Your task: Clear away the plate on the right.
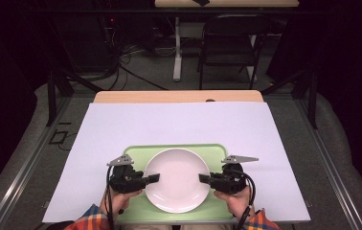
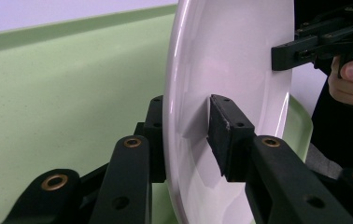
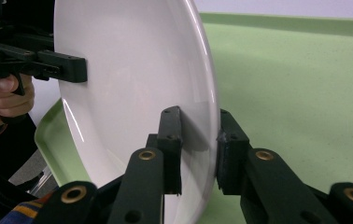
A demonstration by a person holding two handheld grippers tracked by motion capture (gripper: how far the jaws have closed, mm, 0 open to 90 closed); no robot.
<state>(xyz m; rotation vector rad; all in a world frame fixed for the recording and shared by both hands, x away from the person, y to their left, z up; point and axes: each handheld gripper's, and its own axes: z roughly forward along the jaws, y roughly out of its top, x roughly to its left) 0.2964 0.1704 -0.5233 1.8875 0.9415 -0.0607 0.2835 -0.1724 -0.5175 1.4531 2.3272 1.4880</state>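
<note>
Green tray (image 1: pixel 138 155) under white plate (image 1: pixel 176 179), left tool (image 1: pixel 154 178) and right tool (image 1: pixel 204 178) grasping opposite rims, forearms cut off.

A large white sheet (image 1: pixel 121 129) covers most of the surface, leaving a strip of light wood (image 1: pixel 179 97) bare along the far edge. Beyond that edge, on a grey floor (image 1: pixel 145 76), stands a dark folding chair (image 1: pixel 229 43), and just to its left a white leg (image 1: pixel 176 48) of a second wooden table (image 1: pixel 227 3) at the top of the high view. Black cables (image 1: pixel 117 62) lie tangled on the floor to the far left. Metal rails (image 1: pixel 332 163) run along both sides of the surface, and the surroundings are dark.
</note>
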